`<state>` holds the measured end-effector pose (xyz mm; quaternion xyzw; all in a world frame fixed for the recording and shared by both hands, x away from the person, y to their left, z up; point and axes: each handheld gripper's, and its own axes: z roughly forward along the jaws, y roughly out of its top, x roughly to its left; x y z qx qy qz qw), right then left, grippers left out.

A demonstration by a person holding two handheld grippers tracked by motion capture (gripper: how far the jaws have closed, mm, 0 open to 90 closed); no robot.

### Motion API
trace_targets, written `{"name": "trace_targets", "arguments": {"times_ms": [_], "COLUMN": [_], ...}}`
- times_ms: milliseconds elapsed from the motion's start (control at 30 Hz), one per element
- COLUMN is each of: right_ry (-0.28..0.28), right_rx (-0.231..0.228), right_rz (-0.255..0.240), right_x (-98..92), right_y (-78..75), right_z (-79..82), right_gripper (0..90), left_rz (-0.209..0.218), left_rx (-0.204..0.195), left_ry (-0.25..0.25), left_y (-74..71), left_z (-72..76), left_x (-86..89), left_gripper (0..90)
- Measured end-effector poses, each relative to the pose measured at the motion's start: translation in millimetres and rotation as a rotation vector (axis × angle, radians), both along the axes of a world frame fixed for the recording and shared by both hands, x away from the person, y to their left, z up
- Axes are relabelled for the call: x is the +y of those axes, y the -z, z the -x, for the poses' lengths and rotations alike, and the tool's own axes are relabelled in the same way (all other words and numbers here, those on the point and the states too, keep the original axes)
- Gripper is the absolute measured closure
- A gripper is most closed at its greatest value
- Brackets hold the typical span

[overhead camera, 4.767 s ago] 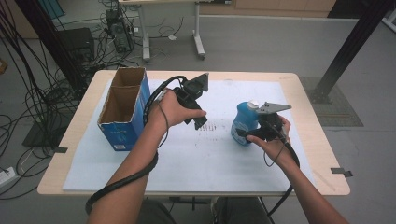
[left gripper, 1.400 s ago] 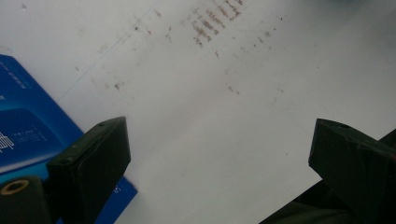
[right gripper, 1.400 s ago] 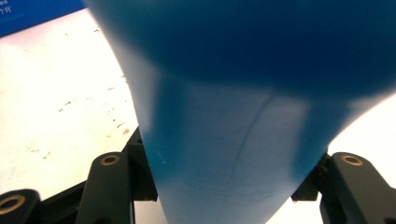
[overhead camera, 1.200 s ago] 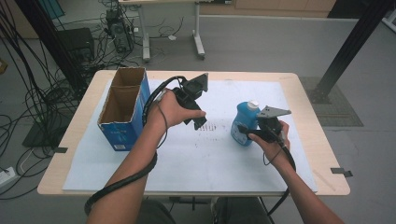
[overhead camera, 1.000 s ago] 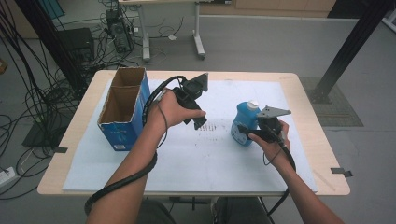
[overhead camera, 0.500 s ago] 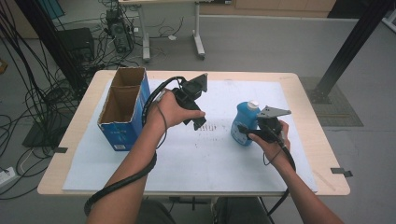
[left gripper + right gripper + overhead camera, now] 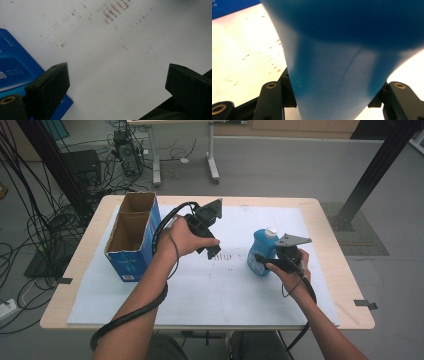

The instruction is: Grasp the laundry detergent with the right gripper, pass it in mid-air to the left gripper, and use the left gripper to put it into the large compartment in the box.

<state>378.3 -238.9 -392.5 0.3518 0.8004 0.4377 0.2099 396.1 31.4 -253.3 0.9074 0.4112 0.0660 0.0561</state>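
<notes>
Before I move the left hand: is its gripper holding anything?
No. The left gripper has its jaws wide apart over the bare white sheet.

A blue bottle (image 7: 261, 252) with a white cap sits between the black jaws of my right gripper (image 7: 267, 262), whose top plate is grey. Seen from the right gripper view, the bottle (image 7: 342, 62) shades from deep blue above to a paler, washed blue nearer my jaws. My left gripper (image 7: 212, 251) is black too, its 2 jaws set over a white sheet (image 7: 120, 57) freckled with brown specks. Just beside my left jaw lies a blue box (image 7: 15, 67) printed with pale lettering; the box (image 7: 131, 237) shows brown cardboard inside. The table (image 7: 85, 255) edge is pale wood.
</notes>
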Motion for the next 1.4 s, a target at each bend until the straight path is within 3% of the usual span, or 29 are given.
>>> {"name": "trace_targets", "arguments": {"times_ms": [1400], "right_ry": [0.0], "right_rx": [0.005], "right_rz": [0.016], "right_x": [1.1], "right_y": [-1.3], "right_z": [-0.4], "right_gripper": [41.9], "left_rz": [-0.012], "left_rx": [-0.007], "left_ry": [0.0], "left_y": [-3.6], "left_z": [3.0], "left_x": [3.3], "left_gripper": [5.8]}}
